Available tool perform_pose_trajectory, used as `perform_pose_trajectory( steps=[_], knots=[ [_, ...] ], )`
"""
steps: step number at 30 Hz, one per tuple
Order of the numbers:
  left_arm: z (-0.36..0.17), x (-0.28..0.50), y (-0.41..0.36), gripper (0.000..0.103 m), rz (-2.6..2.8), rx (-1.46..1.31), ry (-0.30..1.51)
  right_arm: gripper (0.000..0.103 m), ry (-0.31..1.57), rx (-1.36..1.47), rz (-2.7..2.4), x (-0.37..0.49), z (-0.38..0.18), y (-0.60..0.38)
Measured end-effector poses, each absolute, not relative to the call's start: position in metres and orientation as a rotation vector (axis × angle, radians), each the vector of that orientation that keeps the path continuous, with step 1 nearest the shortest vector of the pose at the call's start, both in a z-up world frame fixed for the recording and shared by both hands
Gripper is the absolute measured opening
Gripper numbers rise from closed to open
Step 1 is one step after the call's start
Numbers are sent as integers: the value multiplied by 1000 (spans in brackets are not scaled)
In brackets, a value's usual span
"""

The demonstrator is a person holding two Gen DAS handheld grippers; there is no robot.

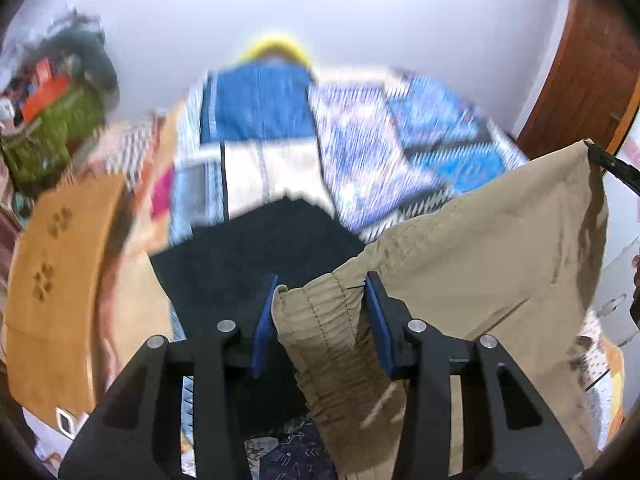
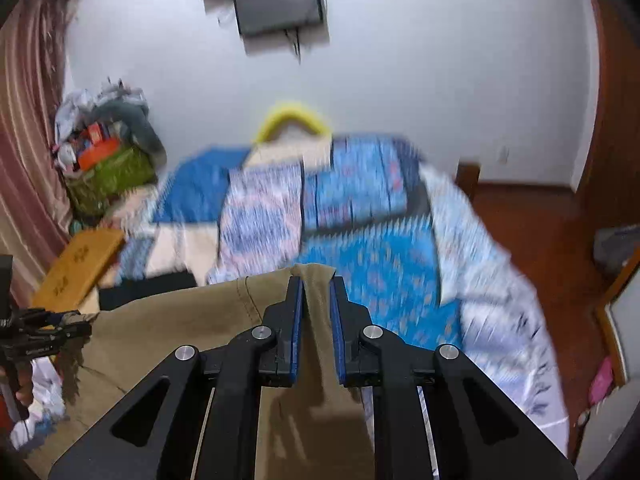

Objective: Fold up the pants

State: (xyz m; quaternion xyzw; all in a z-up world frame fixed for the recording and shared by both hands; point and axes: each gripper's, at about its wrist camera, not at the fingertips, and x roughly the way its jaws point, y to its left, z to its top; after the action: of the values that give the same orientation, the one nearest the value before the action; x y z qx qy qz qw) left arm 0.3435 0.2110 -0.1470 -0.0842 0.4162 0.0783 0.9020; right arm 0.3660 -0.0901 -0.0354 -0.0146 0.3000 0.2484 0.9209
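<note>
Khaki pants (image 1: 480,248) hang in the air above the bed, stretched between my two grippers. My left gripper (image 1: 322,284) is shut on the gathered elastic waistband of the pants (image 1: 320,320). My right gripper (image 2: 315,276) is shut on another corner of the khaki pants (image 2: 316,292); its black tip also shows in the left wrist view (image 1: 612,166) at the far right. The left gripper shows in the right wrist view (image 2: 44,332) at the far left, holding the cloth's other end. The rest of the pants hangs below, out of sight.
A bed with a blue and white patterned cover (image 2: 360,216) lies below. A black folded cloth (image 1: 256,248) lies on the bed's near part. An orange board (image 1: 56,280) sits at the left, a green bag of clutter (image 2: 108,176) behind it. A wooden door (image 1: 592,80) stands at the right.
</note>
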Motion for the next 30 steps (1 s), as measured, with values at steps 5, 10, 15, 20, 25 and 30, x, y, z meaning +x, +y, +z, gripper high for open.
perform_pose_trajectory(
  steps=[5,10,15,20,25,30],
  knots=[
    [-95,314,197,43,150,-125,755,11,522,20,521,334,18,-107],
    [-86,285,181,43,126,-87,751,11,512,0,529,296,28,-122],
    [-99,255,167,43,99,-63,772,12,550,-14,529,257,12,-142],
    [-114,220,150,43,71,-11,795,12,633,-18,529,214,-14,-161],
    [-136,186,135,43,63,30,811,12,717,-8,526,174,-40,-174],
    [-158,162,126,44,70,43,851,12,791,38,506,138,-74,-179]
  ],
)
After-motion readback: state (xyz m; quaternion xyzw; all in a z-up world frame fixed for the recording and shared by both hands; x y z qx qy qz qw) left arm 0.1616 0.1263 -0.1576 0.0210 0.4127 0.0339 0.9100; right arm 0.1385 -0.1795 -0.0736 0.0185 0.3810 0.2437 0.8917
